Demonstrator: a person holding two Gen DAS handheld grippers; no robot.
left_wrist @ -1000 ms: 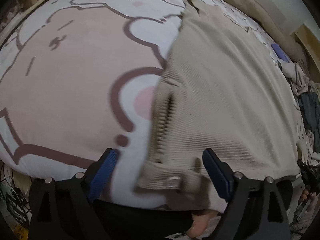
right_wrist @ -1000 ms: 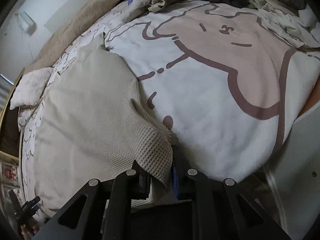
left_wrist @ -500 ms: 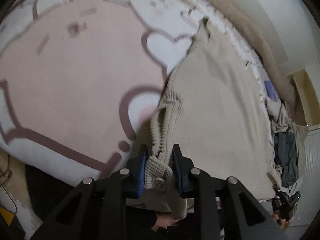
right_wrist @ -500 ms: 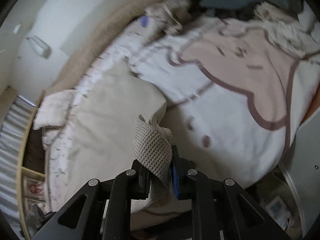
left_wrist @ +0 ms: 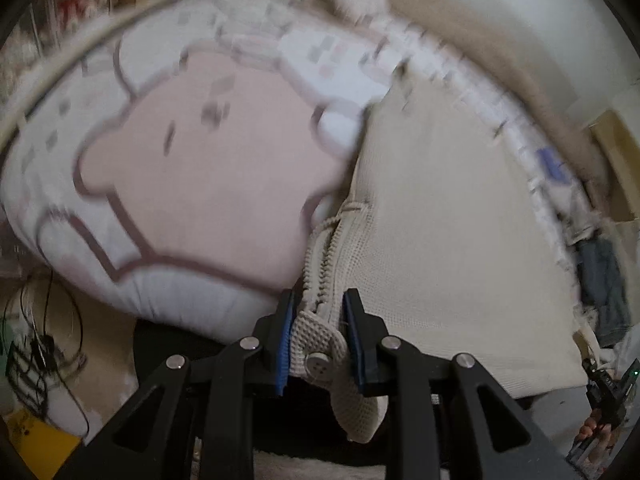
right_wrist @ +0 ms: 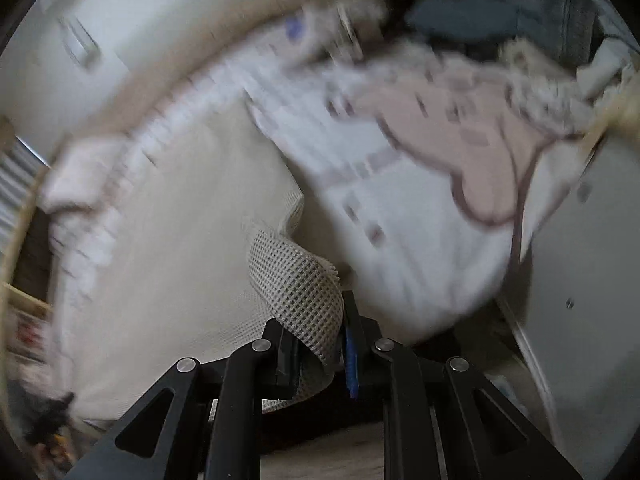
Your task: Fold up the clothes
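A beige waffle-knit garment [left_wrist: 448, 248] lies spread on a bed with a pink and white cartoon cover [left_wrist: 208, 176]. My left gripper [left_wrist: 318, 340] is shut on the garment's buttoned corner, beside its zipper, and holds it lifted off the bed. In the right wrist view the same garment [right_wrist: 168, 264] stretches to the left, and my right gripper [right_wrist: 320, 352] is shut on its other near corner, which folds up over the fingers. Both views are blurred by motion.
A heap of other clothes [right_wrist: 500, 12] lies at the far end of the bed. A beige headboard [left_wrist: 480, 28] and a white wall run along its far side. Cables and a yellow object [left_wrist: 36, 440] sit on the floor at left.
The left gripper closed on the buttoned corner. Both grippers then rose and pulled back with their corners, so more of the bed and room shows.
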